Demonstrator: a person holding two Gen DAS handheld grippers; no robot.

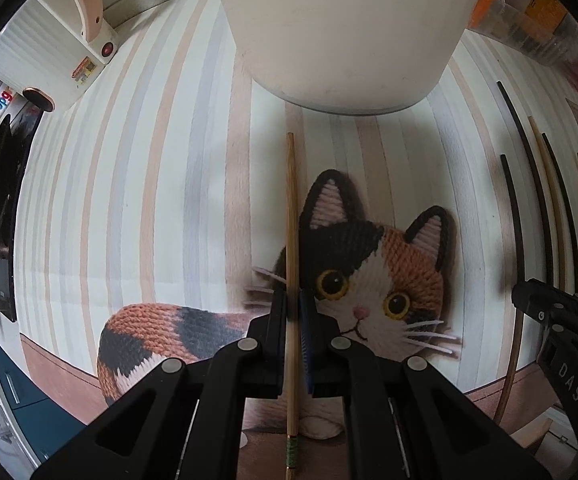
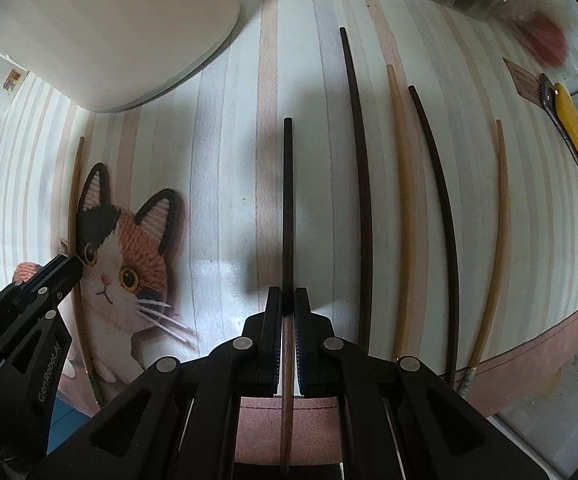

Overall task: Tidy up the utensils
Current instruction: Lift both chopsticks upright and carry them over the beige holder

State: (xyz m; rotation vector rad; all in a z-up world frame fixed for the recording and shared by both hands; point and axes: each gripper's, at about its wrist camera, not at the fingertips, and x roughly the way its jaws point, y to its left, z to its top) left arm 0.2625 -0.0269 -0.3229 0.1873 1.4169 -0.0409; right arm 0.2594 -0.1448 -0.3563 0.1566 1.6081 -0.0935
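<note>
**One chopstick in each gripper, four left on the mat**

My left gripper [image 1: 293,300] is clamped tight on a light wooden chopstick [image 1: 290,208], which runs toward twelve o'clock across the cat picture [image 1: 369,264] on the striped mat [image 1: 129,200]. My right gripper [image 2: 287,300] is pinched just as tight on a dark chopstick [image 2: 287,200], also pointing to twelve. Both point down at the mat. The big white pot [image 1: 345,32] stands at twelve o'clock from my left gripper and at ten or eleven from my right. At one to three o'clock from my right gripper four chopsticks lie side by side on the mat: dark [image 2: 357,160], light [image 2: 403,200], dark [image 2: 441,208], light [image 2: 499,220]. I judge the sorting is only begun: this pair is in hand, those four remain.
</note>
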